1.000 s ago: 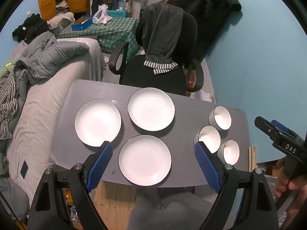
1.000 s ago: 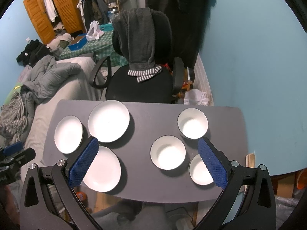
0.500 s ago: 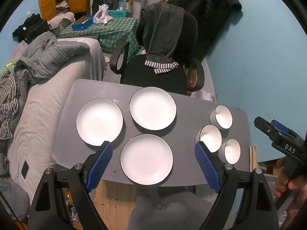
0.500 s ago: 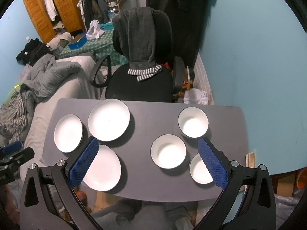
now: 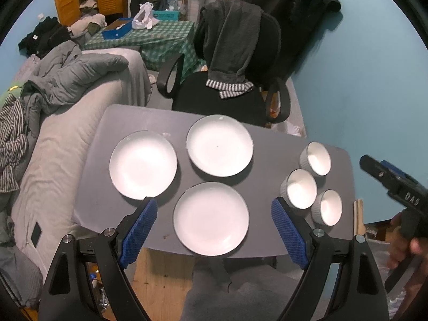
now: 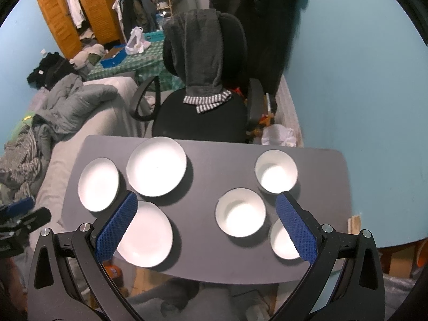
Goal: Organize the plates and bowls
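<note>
Three white plates lie flat on the grey table [image 5: 267, 144]: a near plate [image 5: 211, 218], a far plate [image 5: 220, 145] and a left plate [image 5: 143, 164]. Three white bowls stand at the right: a far bowl [image 5: 315, 158], a middle bowl [image 5: 299, 188] and a near bowl [image 5: 327, 207]. My left gripper [image 5: 212, 207] hangs open high above the near plate, holding nothing. My right gripper [image 6: 206, 200] is open above the table, over the gap left of the middle bowl [image 6: 240, 216]. The right blue pad [image 6: 295, 230] hides part of the near bowl [image 6: 282, 242].
A black office chair [image 5: 227, 96] draped with dark clothing stands behind the table. A bed with a grey duvet [image 5: 69, 80] runs along the left side. The blue wall [image 5: 361, 80] closes the right. A hand [image 5: 409, 243] holds the other gripper at far right.
Both views have drifted a little; the plates and bowls sit slightly further right and up in the left wrist view. Nothing on the table has moved, and both grippers stay open.
</note>
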`<act>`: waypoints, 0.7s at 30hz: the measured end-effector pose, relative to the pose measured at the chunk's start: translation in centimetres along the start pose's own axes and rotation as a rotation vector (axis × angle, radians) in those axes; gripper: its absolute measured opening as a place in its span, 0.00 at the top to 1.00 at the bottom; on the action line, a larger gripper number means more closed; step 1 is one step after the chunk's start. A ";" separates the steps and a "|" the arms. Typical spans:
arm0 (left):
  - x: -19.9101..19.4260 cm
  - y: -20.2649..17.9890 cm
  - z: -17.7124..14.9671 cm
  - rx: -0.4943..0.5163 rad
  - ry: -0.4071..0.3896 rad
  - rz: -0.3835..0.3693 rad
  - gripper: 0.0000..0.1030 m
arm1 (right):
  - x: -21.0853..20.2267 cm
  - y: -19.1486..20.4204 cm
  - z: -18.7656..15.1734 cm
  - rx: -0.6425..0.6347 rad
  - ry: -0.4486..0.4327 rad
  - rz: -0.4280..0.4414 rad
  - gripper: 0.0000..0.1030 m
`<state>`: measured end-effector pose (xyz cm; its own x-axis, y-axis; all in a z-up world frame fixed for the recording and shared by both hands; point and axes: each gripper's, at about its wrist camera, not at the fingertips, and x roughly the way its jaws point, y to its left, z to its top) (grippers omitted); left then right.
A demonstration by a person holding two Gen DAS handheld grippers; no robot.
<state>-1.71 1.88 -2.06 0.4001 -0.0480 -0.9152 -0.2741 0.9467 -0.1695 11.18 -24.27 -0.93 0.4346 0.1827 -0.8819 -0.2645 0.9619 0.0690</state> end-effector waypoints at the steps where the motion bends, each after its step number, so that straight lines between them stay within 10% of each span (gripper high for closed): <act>1: 0.3 0.4 -0.2 -0.005 0.007 0.004 0.14 | 0.2 -0.1 0.2 0.000 0.002 0.003 0.01; 21: 5.2 5.2 -1.7 -0.049 0.090 0.056 0.14 | 5.6 3.2 1.0 -0.127 0.050 0.121 0.01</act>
<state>-2.58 6.00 -8.31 0.3031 -0.0262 -0.9526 -0.3367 0.9322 -0.1328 13.64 -19.93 -5.20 0.3508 0.2826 -0.8928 -0.4206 0.8993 0.1194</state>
